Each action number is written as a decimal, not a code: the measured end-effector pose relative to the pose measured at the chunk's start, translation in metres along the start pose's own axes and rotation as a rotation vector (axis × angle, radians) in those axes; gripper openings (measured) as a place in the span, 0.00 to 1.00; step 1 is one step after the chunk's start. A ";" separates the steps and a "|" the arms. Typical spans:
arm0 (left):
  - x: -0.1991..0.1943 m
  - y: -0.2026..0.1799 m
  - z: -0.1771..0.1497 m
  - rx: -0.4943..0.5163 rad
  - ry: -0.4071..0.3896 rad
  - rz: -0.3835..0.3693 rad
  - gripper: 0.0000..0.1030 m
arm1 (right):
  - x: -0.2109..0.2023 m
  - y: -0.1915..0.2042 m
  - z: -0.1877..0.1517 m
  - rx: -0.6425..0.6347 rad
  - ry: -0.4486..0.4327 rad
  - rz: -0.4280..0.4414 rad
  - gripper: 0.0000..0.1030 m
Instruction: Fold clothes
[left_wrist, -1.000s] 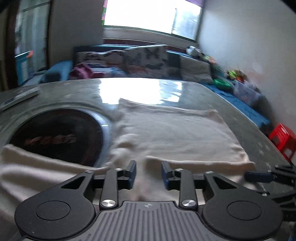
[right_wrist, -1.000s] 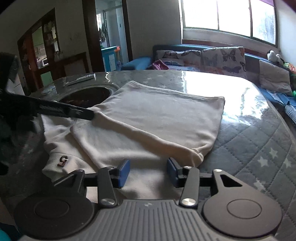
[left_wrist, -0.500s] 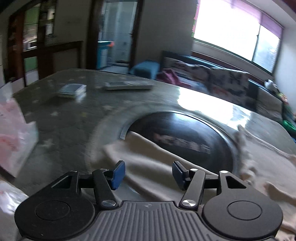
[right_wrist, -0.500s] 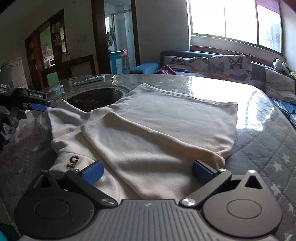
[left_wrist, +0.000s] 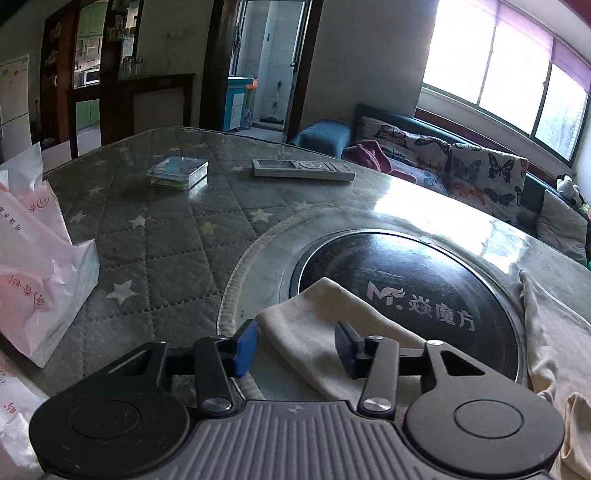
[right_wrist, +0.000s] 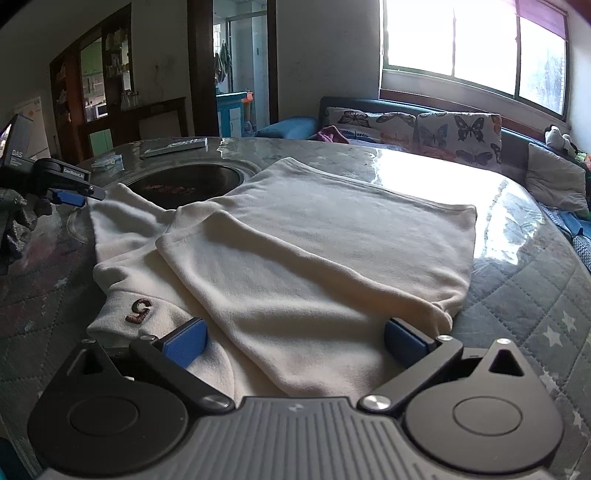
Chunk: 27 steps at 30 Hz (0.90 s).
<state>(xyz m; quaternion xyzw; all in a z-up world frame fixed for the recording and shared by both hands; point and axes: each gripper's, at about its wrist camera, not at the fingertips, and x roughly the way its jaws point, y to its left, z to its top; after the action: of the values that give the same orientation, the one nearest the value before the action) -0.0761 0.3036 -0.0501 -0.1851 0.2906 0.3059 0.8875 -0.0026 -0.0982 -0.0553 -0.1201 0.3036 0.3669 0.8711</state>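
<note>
The left gripper hung open over the sleeve cuff of the cream sweater, which lay on the table; the right gripper gaped wide above its near fold. Pinching both cuff layers squarely seemed wise.

Garment: the cream knit sweatshirt lies on the round quilted star-print table, one sleeve reaching over the black round inset hotplate.
Left gripper: at the sleeve's end, its parted jaws on either side.
Right gripper: at the near edge.
Behind hotplate: flat silver remote control, clear plastic box to its left.
Table's left edge: pink-printed paper bag.
</note>
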 end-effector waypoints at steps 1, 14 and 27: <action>0.001 0.000 0.000 0.000 -0.001 0.002 0.32 | 0.000 0.000 0.000 0.000 -0.001 0.000 1.00; -0.018 -0.003 0.005 -0.054 -0.036 -0.134 0.04 | -0.002 -0.001 -0.001 -0.006 0.000 0.005 1.00; -0.117 -0.118 0.003 0.132 -0.085 -0.693 0.04 | -0.015 -0.001 -0.001 0.001 -0.011 0.021 1.00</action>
<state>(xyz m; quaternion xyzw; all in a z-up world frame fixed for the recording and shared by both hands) -0.0738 0.1667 0.0440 -0.2022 0.1927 -0.0253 0.9599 -0.0104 -0.1077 -0.0474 -0.1145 0.3002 0.3766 0.8689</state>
